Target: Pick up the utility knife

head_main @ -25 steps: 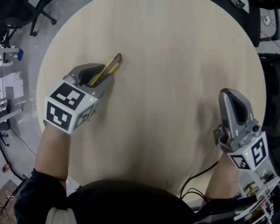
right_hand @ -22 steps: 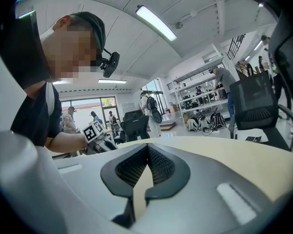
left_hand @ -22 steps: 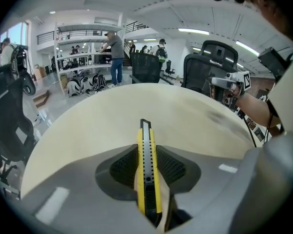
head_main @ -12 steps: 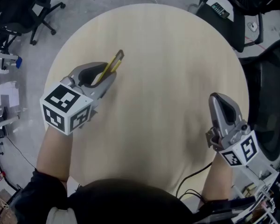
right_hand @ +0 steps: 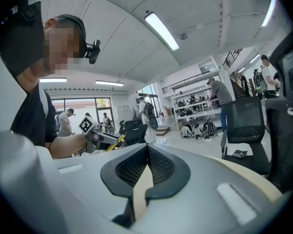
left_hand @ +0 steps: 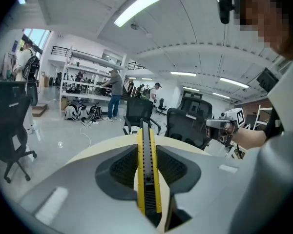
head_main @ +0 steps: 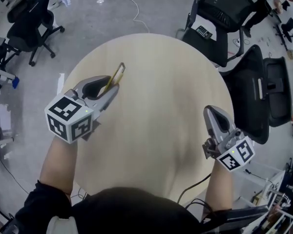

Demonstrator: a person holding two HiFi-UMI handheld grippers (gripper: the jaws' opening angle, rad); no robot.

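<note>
The left gripper (head_main: pixel 114 84), smooth grey moulded plastic with a black-and-white marker cube (head_main: pixel 69 119), was held over the left part of the round pale wooden table (head_main: pixel 161 106) on a bare forearm (head_main: pixel 58 160), pointing away and slightly downward. Its ribbed black pads (left_hand: pixel 121 165) clamped the slim yellow-and-black utility knife (head_main: pixel 116 75), clear of the tabletop. Over the table's right edge, the right gripper (head_main: pixel 212 112) had its jaws closed together, empty.

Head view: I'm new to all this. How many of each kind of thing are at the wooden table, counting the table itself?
utility knife: 1, yellow
claws: 2, the left claw shut on the knife, the right claw shut and empty
round table: 1
Total: 4
</note>
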